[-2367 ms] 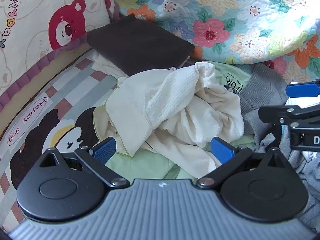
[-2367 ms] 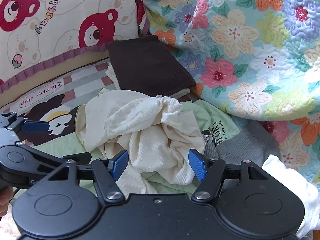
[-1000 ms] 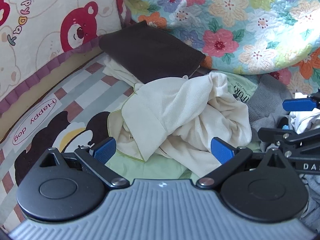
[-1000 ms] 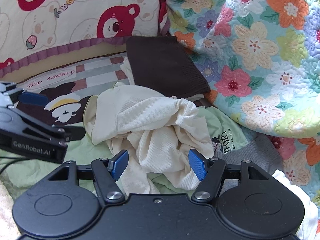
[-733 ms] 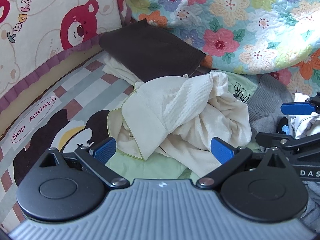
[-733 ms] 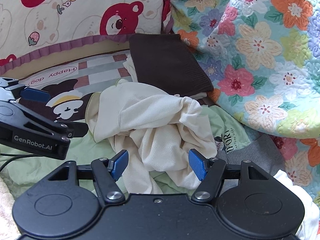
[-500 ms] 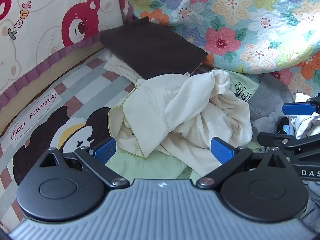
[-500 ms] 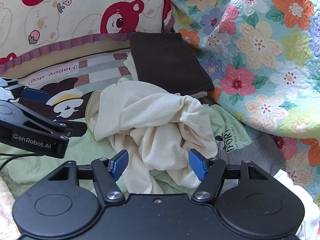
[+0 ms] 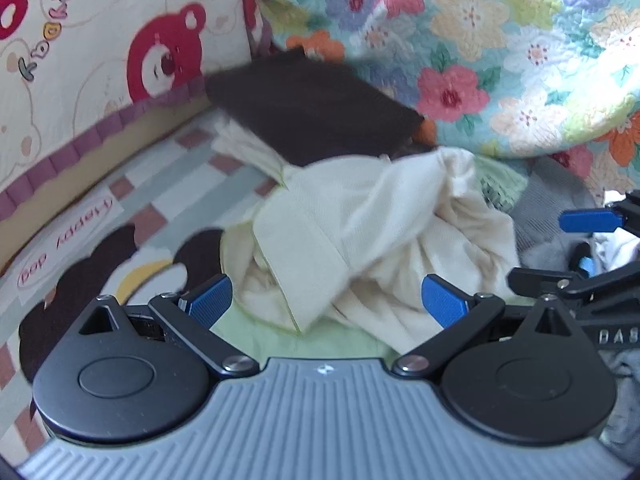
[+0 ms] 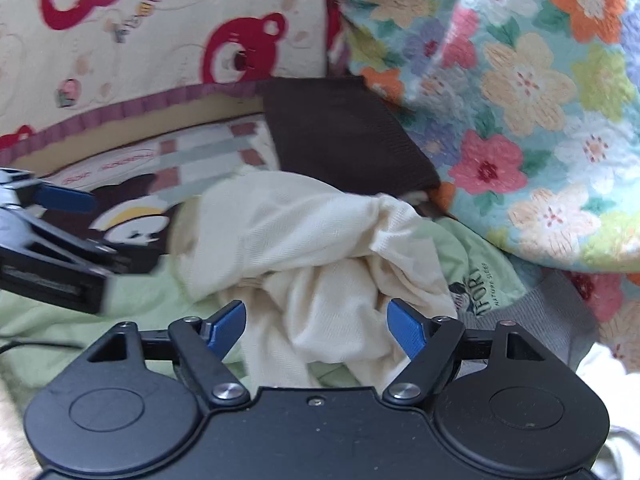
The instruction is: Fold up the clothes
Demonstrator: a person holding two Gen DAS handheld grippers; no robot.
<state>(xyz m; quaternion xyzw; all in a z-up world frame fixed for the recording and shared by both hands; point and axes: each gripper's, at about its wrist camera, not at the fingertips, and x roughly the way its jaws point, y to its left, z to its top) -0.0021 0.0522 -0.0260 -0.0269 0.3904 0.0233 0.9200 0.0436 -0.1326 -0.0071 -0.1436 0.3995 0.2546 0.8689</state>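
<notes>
A crumpled cream garment (image 9: 360,236) (image 10: 320,256) lies in a heap on a pale green shirt (image 9: 328,336) (image 10: 472,264) spread over the bed. Behind it a dark brown folded cloth (image 9: 312,108) (image 10: 344,140) rests on more cream fabric. My left gripper (image 9: 326,300) is open just in front of the heap, nothing between its blue pads. My right gripper (image 10: 318,326) is open too, its pads on either side of the heap's near edge, not closed on it. Each gripper shows at the side of the other's view.
A floral quilt (image 9: 500,40) (image 10: 540,100) rises at the back right. A bear-print pillow (image 9: 100,40) (image 10: 160,20) stands at the back left. A grey garment (image 10: 540,316) and white cloth (image 10: 608,392) lie to the right. The striped cartoon-dog sheet (image 9: 120,220) shows on the left.
Both grippers have moved forward and closer to the cream heap, which looks larger now. Both stay open. The clothes have not moved.
</notes>
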